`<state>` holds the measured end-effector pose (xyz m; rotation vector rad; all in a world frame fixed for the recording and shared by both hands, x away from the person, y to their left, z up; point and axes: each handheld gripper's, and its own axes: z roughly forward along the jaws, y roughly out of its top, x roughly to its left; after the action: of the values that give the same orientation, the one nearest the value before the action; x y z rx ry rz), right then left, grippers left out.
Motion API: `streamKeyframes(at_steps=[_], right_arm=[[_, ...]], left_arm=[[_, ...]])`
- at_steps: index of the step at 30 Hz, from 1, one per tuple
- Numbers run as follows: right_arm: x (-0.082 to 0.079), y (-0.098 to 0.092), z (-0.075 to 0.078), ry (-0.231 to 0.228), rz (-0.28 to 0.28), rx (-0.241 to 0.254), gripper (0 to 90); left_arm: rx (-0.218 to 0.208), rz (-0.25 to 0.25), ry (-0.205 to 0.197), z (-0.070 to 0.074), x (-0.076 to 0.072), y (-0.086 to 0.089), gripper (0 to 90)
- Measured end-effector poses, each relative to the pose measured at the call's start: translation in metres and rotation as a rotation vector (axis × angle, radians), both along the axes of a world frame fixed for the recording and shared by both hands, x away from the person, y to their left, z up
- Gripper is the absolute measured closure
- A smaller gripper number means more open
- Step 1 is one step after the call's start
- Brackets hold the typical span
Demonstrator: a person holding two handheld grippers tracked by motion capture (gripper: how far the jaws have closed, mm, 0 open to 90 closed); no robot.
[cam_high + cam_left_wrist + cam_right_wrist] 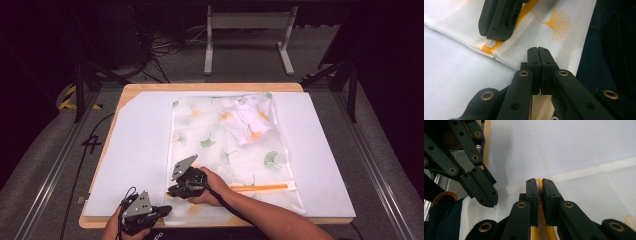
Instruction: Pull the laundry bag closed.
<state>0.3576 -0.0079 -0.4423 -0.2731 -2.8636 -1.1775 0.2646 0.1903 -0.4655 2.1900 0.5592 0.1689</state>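
One mesh laundry bag [227,150], white and printed with green and orange ginkgo leaves, lies flat on a white mat [135,150] that covers the wooden counter [210,87]. Inside the bag, toward 1 o'clock from its middle, sits one crumpled white garment [247,119]. One orange zipper [262,187] runs along the bag's near end, at 6 o'clock on the mat.

Two hand-held grippers are at work, both near the bag's 7 o'clock corner. The right hand-held gripper [538,185] sits at the left end of the zipper; its jaws have a thin gap with the orange zipper tape between them, and whether the pads press on it cannot be told. In the left gripper view a small clear zipper pull [491,44] peeks out just beneath that gripper's black body [499,20]. In the high view the person's right hand [212,187] wraps around it, forearm crossing the counter's near edge.

The left hand-held gripper [538,53] has its jaws pressed together, with their tips at the bag's near corner; whether mesh is pinched between them cannot be told. In the high view it sits at 7 o'clock of the counter [145,212], just beside the right one.

One metal frame [247,37] stands on the floor beyond the counter at 12 o'clock, with cables [165,47] beside it.
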Motion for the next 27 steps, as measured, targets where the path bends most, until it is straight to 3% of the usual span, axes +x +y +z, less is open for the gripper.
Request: streamKeyframes(at_steps=[2, 3, 6, 14, 16, 23, 27], right_arm=[[0.0, 0.0, 0.001, -0.001, 0.006, 0.004, 85.4], [0.001, -0.001, 0.001, 0.007, 0.014, 0.011, 90.0], [0.003, -0.005, 0.003, 0.039, 0.027, 0.032, 90.0], [0.003, -0.005, 0.001, 0.046, 0.041, 0.039, 90.0], [0.004, -0.006, 0.002, 0.071, 0.032, 0.052, 90.0], [0.004, -0.002, 0.001, 0.085, 0.026, 0.046, 90.0], [0.006, -0.001, 0.0, 0.09, 0.028, 0.037, 90.0]], left_arm=[[0.001, -0.001, -0.001, 0.0, 0.0, 0.0, 88.8], [0.001, -0.001, 0.001, 0.0, 0.0, 0.0, 88.8], [0.0, -0.004, 0.001, 0.0, 0.001, 0.0, 88.8], [0.005, 0.0, -0.001, 0.001, 0.0, 0.0, 88.6], [0.013, -0.003, -0.008, 0.001, 0.0, -0.001, 88.5], [0.056, 0.059, -0.065, 0.005, 0.008, 0.001, 84.7], [0.072, 0.053, -0.082, 0.005, 0.015, -0.002, 85.2]])
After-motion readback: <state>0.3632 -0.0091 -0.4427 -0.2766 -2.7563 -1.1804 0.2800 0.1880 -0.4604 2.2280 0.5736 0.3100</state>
